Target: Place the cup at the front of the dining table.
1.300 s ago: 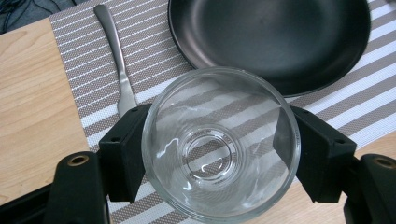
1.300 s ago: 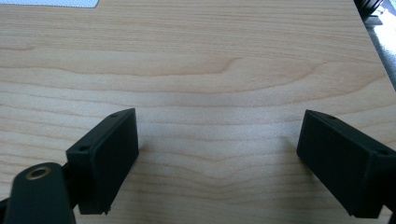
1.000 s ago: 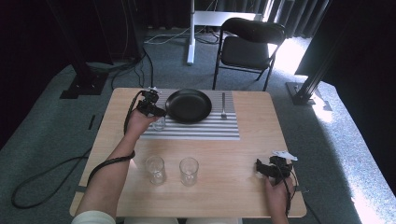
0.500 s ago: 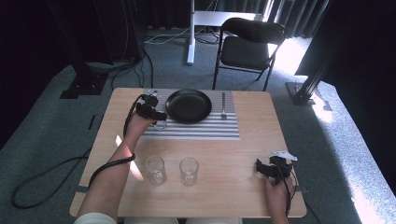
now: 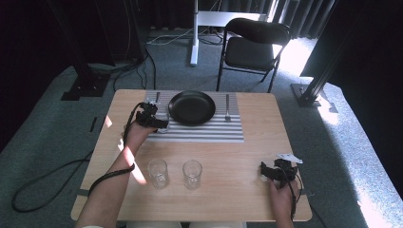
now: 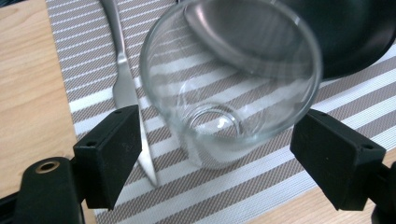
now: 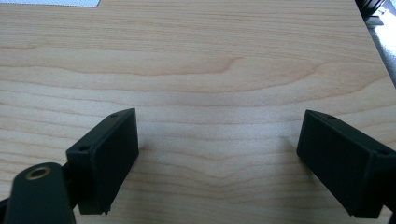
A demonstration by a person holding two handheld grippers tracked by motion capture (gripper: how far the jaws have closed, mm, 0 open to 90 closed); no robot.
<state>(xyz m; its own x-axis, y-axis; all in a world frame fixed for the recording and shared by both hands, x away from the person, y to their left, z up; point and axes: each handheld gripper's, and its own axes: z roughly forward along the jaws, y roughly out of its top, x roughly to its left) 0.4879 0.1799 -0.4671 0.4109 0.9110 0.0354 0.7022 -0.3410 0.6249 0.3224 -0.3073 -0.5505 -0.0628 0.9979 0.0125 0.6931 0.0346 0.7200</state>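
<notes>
The person's left forearm is reaching forward over the table (image 5: pixel 119 137), holding the left gripper (image 6: pixel 217 154) with jaws spread clear of the glass (image 6: pixel 233 84) standing on the striped placemat (image 6: pixel 84 65). The right gripper (image 7: pixel 217 158) is resting near the table's right edge, jaws wide apart, grasping nothing.

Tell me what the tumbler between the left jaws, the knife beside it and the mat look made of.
Tumbler: clear glass, apparently; the stripes show through it. Knife: likely stainless steel, with a smooth silvery sheen. Mat: seemingly woven fabric or vinyl, matte, with a fine ribbed weave in grey and white stripes.
</notes>
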